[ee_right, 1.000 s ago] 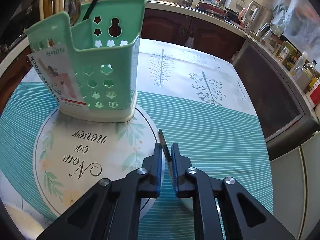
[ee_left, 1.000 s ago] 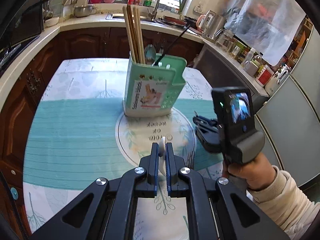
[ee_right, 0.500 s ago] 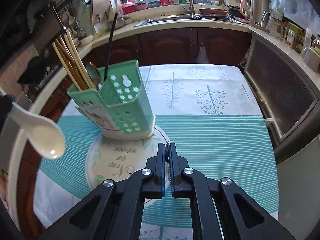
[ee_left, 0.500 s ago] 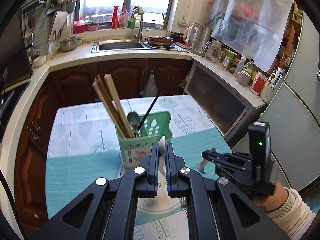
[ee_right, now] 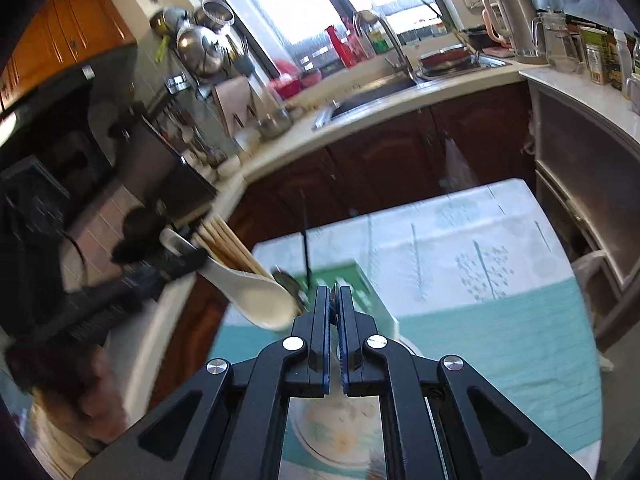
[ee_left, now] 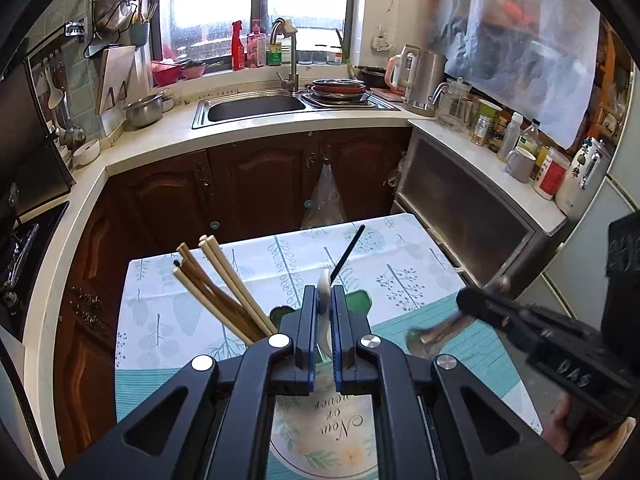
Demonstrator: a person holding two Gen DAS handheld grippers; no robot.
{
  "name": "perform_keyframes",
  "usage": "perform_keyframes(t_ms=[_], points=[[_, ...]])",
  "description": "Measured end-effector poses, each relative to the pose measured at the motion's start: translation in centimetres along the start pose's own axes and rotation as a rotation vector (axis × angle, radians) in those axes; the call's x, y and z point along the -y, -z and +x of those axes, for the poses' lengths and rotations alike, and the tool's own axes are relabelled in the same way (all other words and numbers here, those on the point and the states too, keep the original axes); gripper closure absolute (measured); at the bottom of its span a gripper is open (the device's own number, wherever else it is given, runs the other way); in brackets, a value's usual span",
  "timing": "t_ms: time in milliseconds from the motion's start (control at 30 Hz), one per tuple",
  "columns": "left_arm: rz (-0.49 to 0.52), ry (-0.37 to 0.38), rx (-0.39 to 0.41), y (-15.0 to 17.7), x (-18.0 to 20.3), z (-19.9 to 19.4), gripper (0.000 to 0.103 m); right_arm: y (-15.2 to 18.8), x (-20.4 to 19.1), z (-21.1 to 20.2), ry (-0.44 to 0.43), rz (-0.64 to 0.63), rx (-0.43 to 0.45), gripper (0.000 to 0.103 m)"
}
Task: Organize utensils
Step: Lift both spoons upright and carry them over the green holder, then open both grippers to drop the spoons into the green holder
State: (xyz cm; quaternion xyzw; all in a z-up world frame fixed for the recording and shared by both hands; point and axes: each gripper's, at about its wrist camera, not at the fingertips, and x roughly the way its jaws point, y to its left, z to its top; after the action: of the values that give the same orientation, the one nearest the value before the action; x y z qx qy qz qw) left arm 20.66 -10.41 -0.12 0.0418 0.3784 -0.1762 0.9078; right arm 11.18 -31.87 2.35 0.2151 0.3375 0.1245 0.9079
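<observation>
Left gripper (ee_left: 323, 305): we grip the white spoon (ee_right: 256, 294) by its handle, jaws clamped.
Right gripper (ee_right: 334, 309): we pinch a metal spoon (ee_left: 430, 336), jaws nearly closed.
Green holder (ee_right: 352, 280): mid-table (ee_left: 168, 320), chopsticks (ee_left: 216, 284) inside, beneath both grippers.

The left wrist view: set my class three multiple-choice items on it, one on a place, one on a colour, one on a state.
1. Where are the wooden chopsticks?
A. In the green holder
B. In the sink
C. Flat on the tablecloth

2. What colour is the spoon in the left gripper?
A. Red
B. White
C. Black

3. How is the left gripper?
A. Wide open, empty
B. Shut on the spoon
C. Out of view

Answers: 1 A, they lean out of the holder's top. 2 B, its bowl is plain white in the right wrist view. 3 B, the spoon's handle sits clamped between the jaws.
</observation>
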Motion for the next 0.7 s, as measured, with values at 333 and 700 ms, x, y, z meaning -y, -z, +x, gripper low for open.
perform_keyframes(t_ms=[333,700], points=[[0.042,-0.032,-0.006,0.0,0.8,4.1,0.099,-3.0,-0.7,5.2,-0.045,0.062,0.001,0.099],[0.075,-0.044,-0.044,1.3,0.4,6.9,0.072,0.8,2.0,12.8,0.124,0.029,-0.133,0.095]])
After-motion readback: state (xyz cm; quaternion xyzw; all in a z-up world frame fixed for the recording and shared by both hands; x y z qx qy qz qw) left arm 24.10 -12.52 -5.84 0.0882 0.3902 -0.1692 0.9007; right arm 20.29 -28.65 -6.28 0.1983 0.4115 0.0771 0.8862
